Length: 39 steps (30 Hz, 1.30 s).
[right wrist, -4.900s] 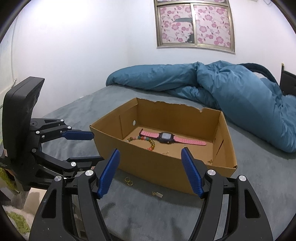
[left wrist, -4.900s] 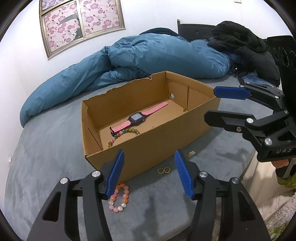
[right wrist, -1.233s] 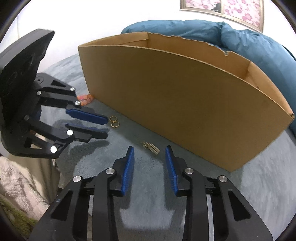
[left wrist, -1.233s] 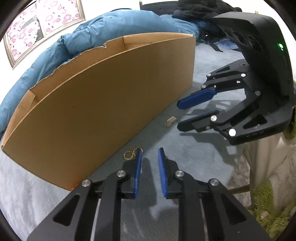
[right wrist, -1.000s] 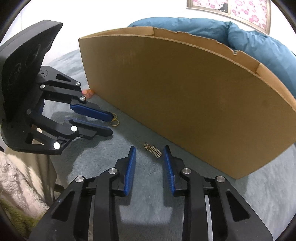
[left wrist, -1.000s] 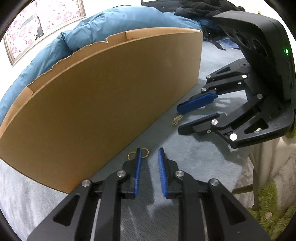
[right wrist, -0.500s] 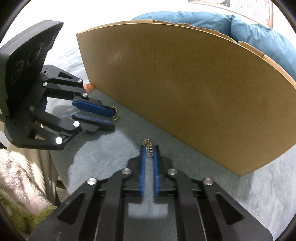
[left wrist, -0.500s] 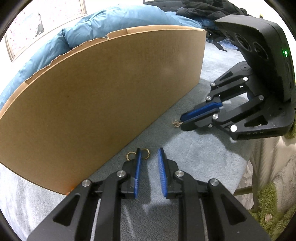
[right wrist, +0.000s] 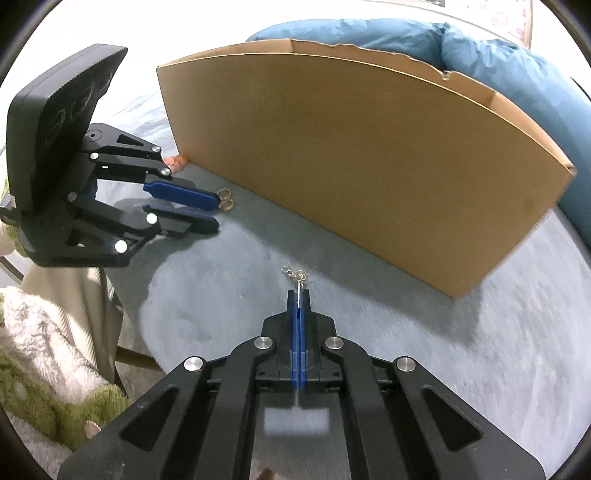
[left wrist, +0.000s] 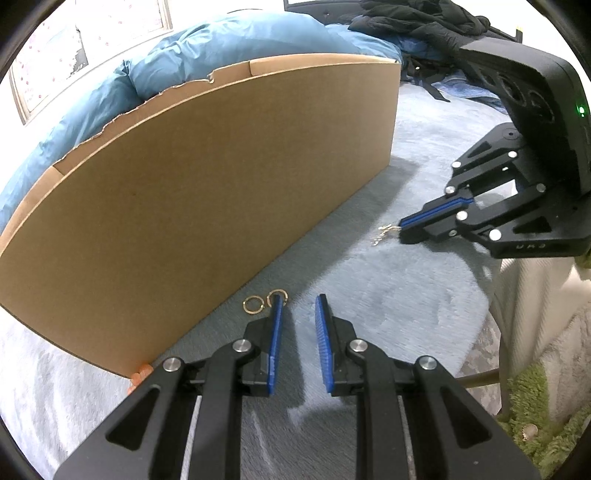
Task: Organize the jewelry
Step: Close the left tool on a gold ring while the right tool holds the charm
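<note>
Grey-blue plush bed cover (left wrist: 424, 122) fills the ground ahead of the tongs. Rumpled blue duvet (left wrist: 236, 44) lies heaped at the far side; black clothes pile (left wrist: 417, 18) sits far right in the left wrist view. White wall (right wrist: 122, 22) behind, with a floral-patterned window (left wrist: 48, 74) far left, bright daylight. White bed skirt (left wrist: 535, 306) and green shaggy rug (left wrist: 543, 439) lie low right, off the bed's edge.
</note>
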Tool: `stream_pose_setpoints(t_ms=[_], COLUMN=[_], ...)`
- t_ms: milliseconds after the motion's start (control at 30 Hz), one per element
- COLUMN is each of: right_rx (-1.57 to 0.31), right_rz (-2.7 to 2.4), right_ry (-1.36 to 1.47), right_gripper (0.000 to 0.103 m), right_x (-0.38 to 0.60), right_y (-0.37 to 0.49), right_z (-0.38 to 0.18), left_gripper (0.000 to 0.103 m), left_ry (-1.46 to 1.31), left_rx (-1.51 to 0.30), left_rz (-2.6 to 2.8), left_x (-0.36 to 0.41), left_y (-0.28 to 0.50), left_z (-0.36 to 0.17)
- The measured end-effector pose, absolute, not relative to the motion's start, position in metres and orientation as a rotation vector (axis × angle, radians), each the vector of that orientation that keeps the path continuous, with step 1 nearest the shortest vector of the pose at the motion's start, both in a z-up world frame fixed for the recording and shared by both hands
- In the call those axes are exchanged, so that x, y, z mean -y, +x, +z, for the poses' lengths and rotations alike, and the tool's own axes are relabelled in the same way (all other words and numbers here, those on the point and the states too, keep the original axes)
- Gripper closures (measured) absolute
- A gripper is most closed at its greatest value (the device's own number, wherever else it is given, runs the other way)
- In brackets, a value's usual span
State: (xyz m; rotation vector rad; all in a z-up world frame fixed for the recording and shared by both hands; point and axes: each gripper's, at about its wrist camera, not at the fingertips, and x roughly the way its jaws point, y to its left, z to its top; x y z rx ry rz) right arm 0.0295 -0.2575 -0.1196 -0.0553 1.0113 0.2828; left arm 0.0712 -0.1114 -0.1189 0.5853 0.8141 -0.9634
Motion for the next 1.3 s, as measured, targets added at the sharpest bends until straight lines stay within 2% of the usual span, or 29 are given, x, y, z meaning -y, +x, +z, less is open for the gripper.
stream_pose_setpoints(t_ms=[600, 733, 867, 1233, 1300], right_rx=[-0.995, -0.993, -0.984, -0.99, -0.988], right_rz=[0.245, 0.247, 0.248, 0.264, 0.261], right_ry=[-0.058, -0.052, -0.037, -0.03, -0.035], right_gripper=[0.101, 0.098, 0.09, 0.09, 0.094], right_x=[0.246, 0.249, 0.252, 0.257, 0.258], right_y=[0.01, 0.011, 0.011, 0.024, 0.023], right_z=[-0.126, -0.124, -0.124, -0.126, -0.126], left_gripper=[0.085, 0.085, 0.085, 0.091, 0.091], left_ry=[0.547, 0.542, 0.496, 0.505, 0.516], left_rx=[-0.861, -0.872, -0.907, -0.886, -0.872], left_rz=[-0.914, -0.914, -0.924, -0.932, -0.93], left_x=[0.118, 0.118, 0.115, 0.112, 0.112], left_y=[0.083, 0.084, 0.09, 0.094, 0.092], left_z=[-0.126, -0.128, -0.13, -0.128, -0.127])
